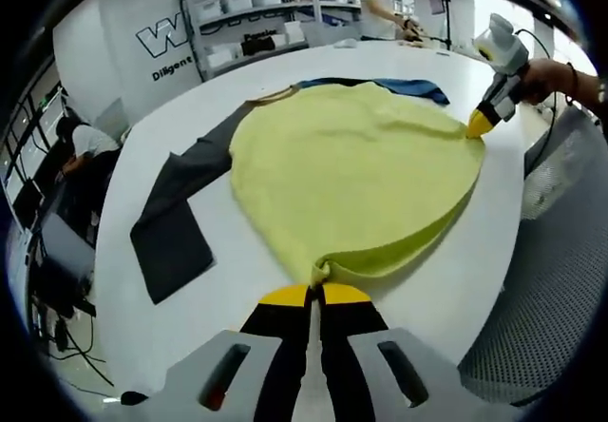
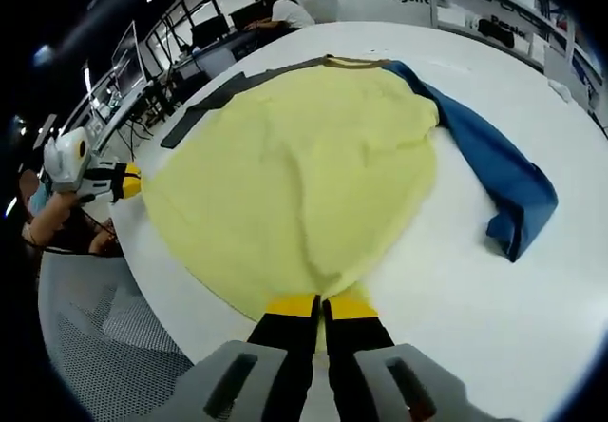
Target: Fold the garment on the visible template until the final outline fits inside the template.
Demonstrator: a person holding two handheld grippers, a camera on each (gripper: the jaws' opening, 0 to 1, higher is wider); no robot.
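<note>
Left gripper (image 1: 316, 294): jaws pressed together on the near edge of the garment (image 1: 356, 189); the cloth bunches into a small knot at the tips, so the hold looks firm.
Right gripper (image 2: 321, 305): also pinching the yellow hem, at another point of the same edge. In the left gripper view it comes in from the right (image 1: 478, 125), with a hand (image 1: 549, 80) behind it.
Why two holds: I judge the two grips are set well apart so the hem stays stretched and can be carried over as one straight fold line.
Garment: yellow body spread flat on the white table (image 1: 456, 289); a dark sleeve (image 1: 176, 218) lies to one side, a blue sleeve (image 2: 503, 180) to the other.
Template: I cannot tell its outline; the cloth probably covers it.
Stage: fold not yet made.
</note>
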